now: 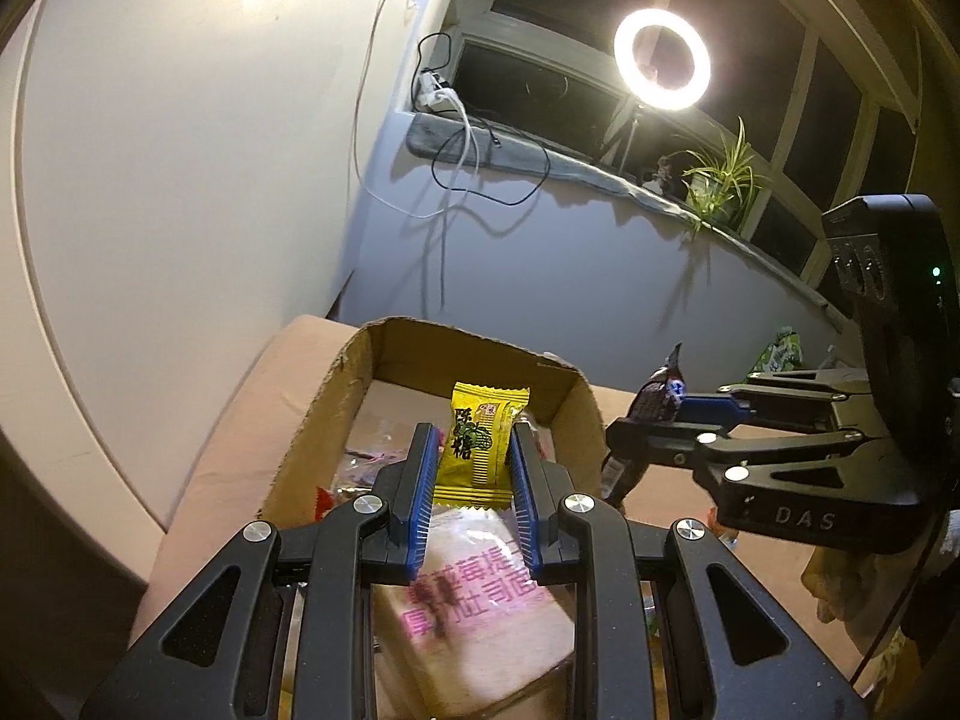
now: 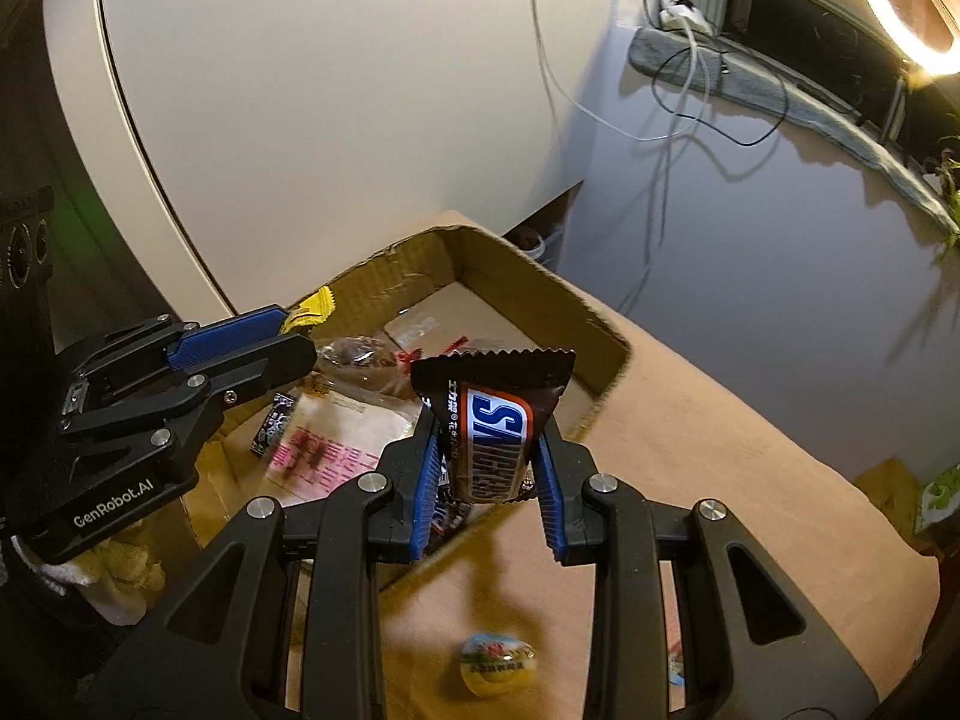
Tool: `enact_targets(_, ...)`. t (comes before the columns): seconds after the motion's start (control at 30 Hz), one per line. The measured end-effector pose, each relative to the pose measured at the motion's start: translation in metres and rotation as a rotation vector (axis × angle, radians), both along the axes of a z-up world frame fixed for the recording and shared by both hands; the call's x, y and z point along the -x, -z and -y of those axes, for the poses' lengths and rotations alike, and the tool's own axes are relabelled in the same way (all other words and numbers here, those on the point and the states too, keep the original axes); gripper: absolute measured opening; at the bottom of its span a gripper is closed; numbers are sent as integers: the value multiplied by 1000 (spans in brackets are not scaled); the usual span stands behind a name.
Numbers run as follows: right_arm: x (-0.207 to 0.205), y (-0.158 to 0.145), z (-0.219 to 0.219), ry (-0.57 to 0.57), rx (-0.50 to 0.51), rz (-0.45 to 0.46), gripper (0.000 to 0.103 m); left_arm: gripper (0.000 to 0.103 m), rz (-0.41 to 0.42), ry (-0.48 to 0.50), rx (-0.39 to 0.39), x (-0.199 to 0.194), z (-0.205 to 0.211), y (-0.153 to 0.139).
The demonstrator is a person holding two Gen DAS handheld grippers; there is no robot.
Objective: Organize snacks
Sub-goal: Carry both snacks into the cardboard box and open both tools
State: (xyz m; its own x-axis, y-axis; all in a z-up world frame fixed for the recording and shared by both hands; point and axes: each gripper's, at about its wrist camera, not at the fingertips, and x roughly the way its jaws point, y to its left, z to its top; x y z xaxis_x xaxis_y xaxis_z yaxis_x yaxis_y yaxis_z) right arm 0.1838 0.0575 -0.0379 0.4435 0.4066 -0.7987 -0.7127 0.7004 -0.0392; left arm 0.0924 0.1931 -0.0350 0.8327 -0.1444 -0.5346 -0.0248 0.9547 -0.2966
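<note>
Carrying two wrapped sweets over the cardboard box

Holding a yellow candy packet (image 1: 474,447), the left gripper (image 1: 471,480) is pinching it between its blue ribbed pads, above the open cardboard box (image 1: 480,354). In the right wrist view the right gripper (image 2: 489,468) is squeezing a brown Snickers bar (image 2: 495,426) in the same way, and it is hanging over the box edge at 5 o'clock of the box. The left gripper is standing at 9 o'clock from the bar.

Both wrappers are thin, glossy foil with zigzag ends, so they are slippery and they are bending easily. The bar is sitting only with its lower part between the pads; I think it could slide out early and fall on the tan cloth (image 2: 720,450) outside the box. The two grippers are also working close, so they could bump over the opening.

The box is rough corrugated board with torn rims, and it is already holding a soft clear bag with pink print (image 2: 336,438). A round yellow sweet (image 2: 497,663) is lying on the cloth at 6 o'clock.
</note>
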Motion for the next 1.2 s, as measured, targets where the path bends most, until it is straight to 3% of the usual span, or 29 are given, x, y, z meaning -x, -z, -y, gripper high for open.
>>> enact_targets(0.4, -3, 12, -14, -19, 17, -30, 31, 26, -16, -30, 6, 2, -7, 2)
enact_targets(0.47, -3, 12, -15, -19, 22, -27, 34, 38, -16, -40, 7, 3, -9, 2)
enact_targets(0.6, -3, 11, -16, -14, 27, -8, 57, 40, -12, -53, 13, 3, -12, 2)
enact_targets(0.87, -4, 3, -12, 6, 22, 20, 60, 40, -8, -64, 19, 4, -14, 2)
enact_targets(0.93, -5, 2, -10, 14, 18, 24, 74, 40, -6, -64, 19, 4, -14, 2)
enact_targets(1.2, -1, -4, 6, 34, 2, 38, 74, 40, 1, -42, 11, 5, -8, -1)
